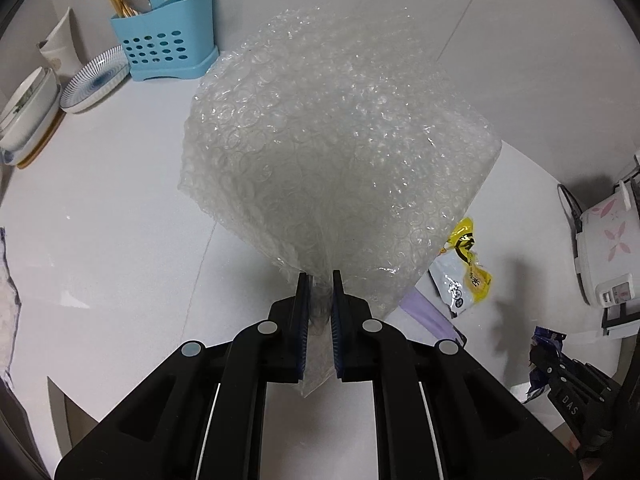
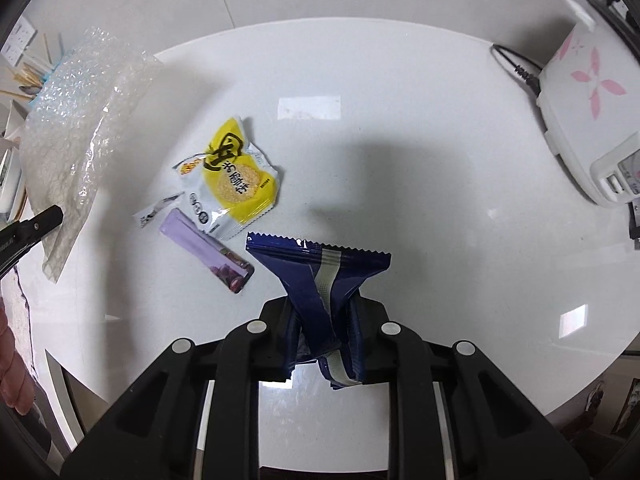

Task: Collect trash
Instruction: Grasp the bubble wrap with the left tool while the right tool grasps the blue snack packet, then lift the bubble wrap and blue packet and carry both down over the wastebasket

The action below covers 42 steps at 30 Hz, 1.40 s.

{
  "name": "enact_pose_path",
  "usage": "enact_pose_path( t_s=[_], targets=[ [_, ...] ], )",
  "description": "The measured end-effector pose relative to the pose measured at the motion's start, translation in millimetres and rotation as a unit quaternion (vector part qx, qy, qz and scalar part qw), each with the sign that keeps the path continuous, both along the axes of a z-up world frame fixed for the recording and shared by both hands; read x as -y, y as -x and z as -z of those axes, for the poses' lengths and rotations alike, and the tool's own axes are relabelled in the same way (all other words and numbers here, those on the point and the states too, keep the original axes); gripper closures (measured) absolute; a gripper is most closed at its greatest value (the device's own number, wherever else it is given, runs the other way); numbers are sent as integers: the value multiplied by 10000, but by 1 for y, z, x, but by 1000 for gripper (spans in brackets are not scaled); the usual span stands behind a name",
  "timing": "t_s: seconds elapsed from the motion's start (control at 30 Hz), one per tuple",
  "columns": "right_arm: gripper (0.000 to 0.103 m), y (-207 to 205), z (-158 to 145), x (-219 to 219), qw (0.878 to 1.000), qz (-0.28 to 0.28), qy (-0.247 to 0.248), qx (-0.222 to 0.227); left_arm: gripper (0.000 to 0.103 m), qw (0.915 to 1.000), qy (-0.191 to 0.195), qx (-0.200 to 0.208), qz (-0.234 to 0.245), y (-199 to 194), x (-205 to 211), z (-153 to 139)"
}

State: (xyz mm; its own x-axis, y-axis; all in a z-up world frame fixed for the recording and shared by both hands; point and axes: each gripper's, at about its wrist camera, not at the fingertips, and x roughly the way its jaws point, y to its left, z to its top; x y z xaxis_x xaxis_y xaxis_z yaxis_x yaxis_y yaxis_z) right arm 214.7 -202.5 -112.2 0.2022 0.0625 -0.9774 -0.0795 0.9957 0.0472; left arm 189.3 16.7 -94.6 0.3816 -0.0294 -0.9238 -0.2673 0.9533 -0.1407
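A big sheet of clear bubble wrap (image 1: 336, 140) hangs above the white round table (image 1: 100, 240), pinched at its near corner by my left gripper (image 1: 320, 280), which is shut on it. In the right wrist view the same bubble wrap (image 2: 76, 132) shows at the left, with a left fingertip (image 2: 52, 214) against it. My right gripper (image 2: 324, 312) is shut on a dark blue snack wrapper (image 2: 320, 264), lifted off the table. A yellow and white snack packet (image 2: 232, 180) and a purple packet (image 2: 208, 250) lie flat on the table beside it.
A blue cutlery holder (image 1: 164, 48) with chopsticks and spoons, a striped dish (image 1: 96, 80) and stacked bowls (image 1: 28, 112) stand at the far left. A white rice cooker (image 2: 588, 120) with pink flowers and its cable sit at the right. A hand (image 2: 12, 368) shows at the left edge.
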Motion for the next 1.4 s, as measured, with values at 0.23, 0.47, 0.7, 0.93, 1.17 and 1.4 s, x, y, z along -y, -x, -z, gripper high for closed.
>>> enact_pose_path(
  t_s=[0.23,0.47,0.7,0.93,1.17,1.4],
  targets=[
    [85,20,-15,10,9997,50,-74,224,94,9997,117,206,81,30,-5,-23],
    [85,42,-29,13,9985,162,-45,526,94,9984,295,449,201,60,-8,-31],
    [85,80,-39,10,9969,269,-83,741,94,9970,279,607,394,96,-6,-40],
    [86,119,-45,-7,9962,286,-108,814,94,9957,279,733,491,138,-18,-44],
    [86,156,-52,-21,9953,257,-134,925,94,9947,306,759,621,176,-25,-39],
    [86,189,-50,-28,9947,253,-96,988,94,9939,308,782,710,215,-27,-28]
  ],
)
